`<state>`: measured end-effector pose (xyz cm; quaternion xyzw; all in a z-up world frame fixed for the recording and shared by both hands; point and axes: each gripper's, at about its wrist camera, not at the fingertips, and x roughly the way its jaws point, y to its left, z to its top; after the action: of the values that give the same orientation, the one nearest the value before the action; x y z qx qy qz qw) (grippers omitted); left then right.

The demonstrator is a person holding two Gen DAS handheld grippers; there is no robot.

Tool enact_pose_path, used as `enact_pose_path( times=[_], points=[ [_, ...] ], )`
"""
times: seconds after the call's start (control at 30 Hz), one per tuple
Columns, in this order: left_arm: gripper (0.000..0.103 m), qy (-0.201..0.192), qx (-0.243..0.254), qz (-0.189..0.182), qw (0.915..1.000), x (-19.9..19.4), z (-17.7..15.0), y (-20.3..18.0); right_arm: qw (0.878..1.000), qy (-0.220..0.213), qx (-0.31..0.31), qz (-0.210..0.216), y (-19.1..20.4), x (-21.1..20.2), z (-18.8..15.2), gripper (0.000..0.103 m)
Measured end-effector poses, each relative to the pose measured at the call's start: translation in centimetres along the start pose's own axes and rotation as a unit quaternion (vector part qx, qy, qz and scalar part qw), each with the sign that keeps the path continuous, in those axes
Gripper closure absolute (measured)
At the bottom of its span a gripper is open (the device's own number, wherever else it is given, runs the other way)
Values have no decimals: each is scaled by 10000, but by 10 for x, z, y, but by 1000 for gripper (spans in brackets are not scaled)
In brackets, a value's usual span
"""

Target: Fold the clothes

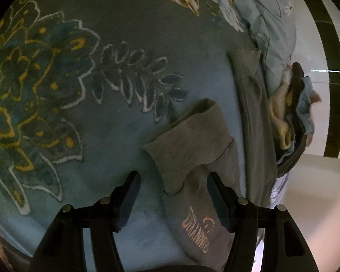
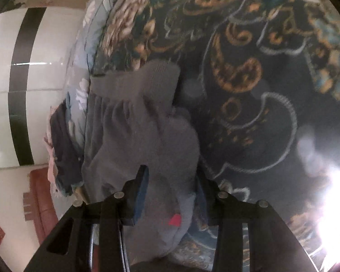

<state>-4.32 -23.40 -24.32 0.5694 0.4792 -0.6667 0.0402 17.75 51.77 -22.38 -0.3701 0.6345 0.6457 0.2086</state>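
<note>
Starting on the left, over a flowery bed blanket (image 1: 56, 90). Then the left claw (image 1: 173, 195), wide open and holding nothing, with one finger just touching cloth. Next to it, grey sweatpants (image 1: 192, 140) lying on the blanket, one leg end turned back over the part with orange letters, another long grey strip just beside it. Further right, a dark laundry basket (image 1: 297, 154) by the bed edge, with more clothes (image 1: 306, 99) bunched inside. On the right side, the right claw (image 2: 172, 188), partly closed around a thick bunch of the same grey cloth and seeming to grip it. Looks like a fold only begun: one leg end bent over, the rest loose and wrinkly. Probably still to do: smoothing, more folds, then the pile waiting in the basket.
</note>
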Motion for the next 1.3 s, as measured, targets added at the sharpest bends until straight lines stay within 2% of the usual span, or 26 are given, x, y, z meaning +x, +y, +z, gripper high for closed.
enact_pose_path(
  times=[0.07, 0.1, 0.13, 0.17, 0.2, 0.23, 0.27, 0.3, 0.33, 0.43, 0.47, 0.67, 0.77, 0.93, 1.03, 1.1, 1.13, 1.23, 1.3],
  points=[
    [39, -74, -99, -81, 9999, 0, -1, -1, 10000, 17, -47, -69, 3, 4, -1, 63],
    [40, -91, -128, -197, 9997, 0, -1, -2, 10000, 28, -50, -42, 4, 4, -2, 69],
    [41, -97, -147, -304, 9994, 0, -2, -4, 10000, 43, -60, -16, 5, 5, -3, 82],
    [49, -86, -140, -364, 9992, 0, -2, -5, 9999, 86, -108, 12, 7, 5, -3, 87],
    [63, -85, -101, -325, 9994, 1, -2, -8, 9998, 126, -160, 40, 10, 6, -2, 93],
    [71, -103, -43, -214, 9997, 1, -1, -10, 9996, 150, -247, 66, 13, 4, -2, 94],
    [88, -120, 15, -103, 9999, 1, 0, -13, 9992, 162, -364, 42, 19, 2, -1, 95],
    [92, -131, 36, -18, 9999, 1, 1, -15, 9987, 174, -476, 21, 24, 1, -1, 95],
    [92, -127, -35, -27, 9999, 1, 2, -15, 9983, 177, -556, 21, 29, -2, 1, 95],
    [93, -230, -446, -474, 9976, -11, 8, -19, 9969, 26, -748, 224, 48, -17, 5, 96],
    [93, -289, -434, -566, 9970, -17, 9, -24, 9963, -46, -791, 323, 54, -23, 6, 96],
    [93, -628, 294, -925, 9933, -62, 13, -70, 9901, -327, -1088, 820, 84, -56, 9, 96],
    [93, -777, 426, -1061, 9904, -78, 9, -69, 9873, -392, -1232, 922, 84, -67, -1, 96],
    [93, -630, 245, -804, 9945, -79, 8, -38, 9908, -153, -1127, 739, 68, -62, -9, 96],
    [93, -689, -12, -777, 9946, -83, 16, -27, 9896, -177, -1206, 768, 79, -61, -7, 96],
    [96, -797, -172, -890, 9927, -89, 24, -27, 9880, -188, -1246, 890, 94, -59, -1, 96],
    [96, -844, -170, -911, 9921, -91, 29, -31, 9873, -176, -1361, 806, 103, -56, 1, 96],
    [96, -909, -52, -737, 9931, -86, 41, -47, 9846, -134, -1644, 580, 125, -44, 5, 96],
    [96, -786, -33, -687, 9945, -77, 41, -48, 9842, -97, -1690, 521, 131, -37, 6, 96]
  ],
)
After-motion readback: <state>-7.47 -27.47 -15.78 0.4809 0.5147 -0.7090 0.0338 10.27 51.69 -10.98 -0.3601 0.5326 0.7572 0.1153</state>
